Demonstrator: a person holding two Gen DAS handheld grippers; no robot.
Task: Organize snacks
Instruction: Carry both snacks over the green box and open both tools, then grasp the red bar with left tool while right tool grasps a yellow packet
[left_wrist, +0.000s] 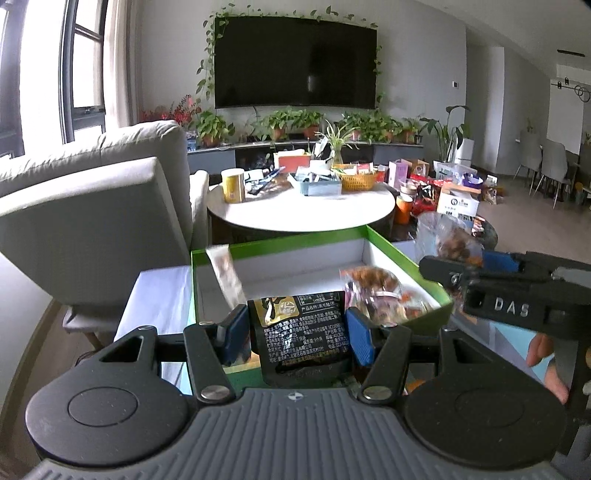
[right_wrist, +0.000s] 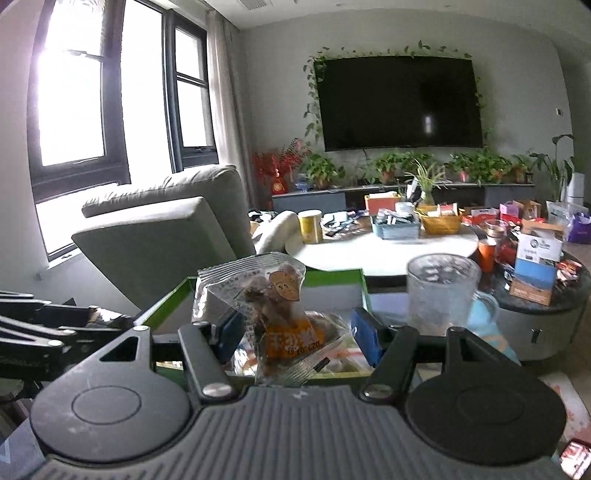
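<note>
Living-room side table carries the green box straight ahead of both tongs: left gripper clamped on an upright black packet at its near edge, right gripper clamped on a clear snack bag.

A home living room: a wall-mounted television wreathed in trailing vines at upper centre, potted plants lined beneath it, a grey armchair at left, and a cluttered round coffee table mid-frame.
</note>
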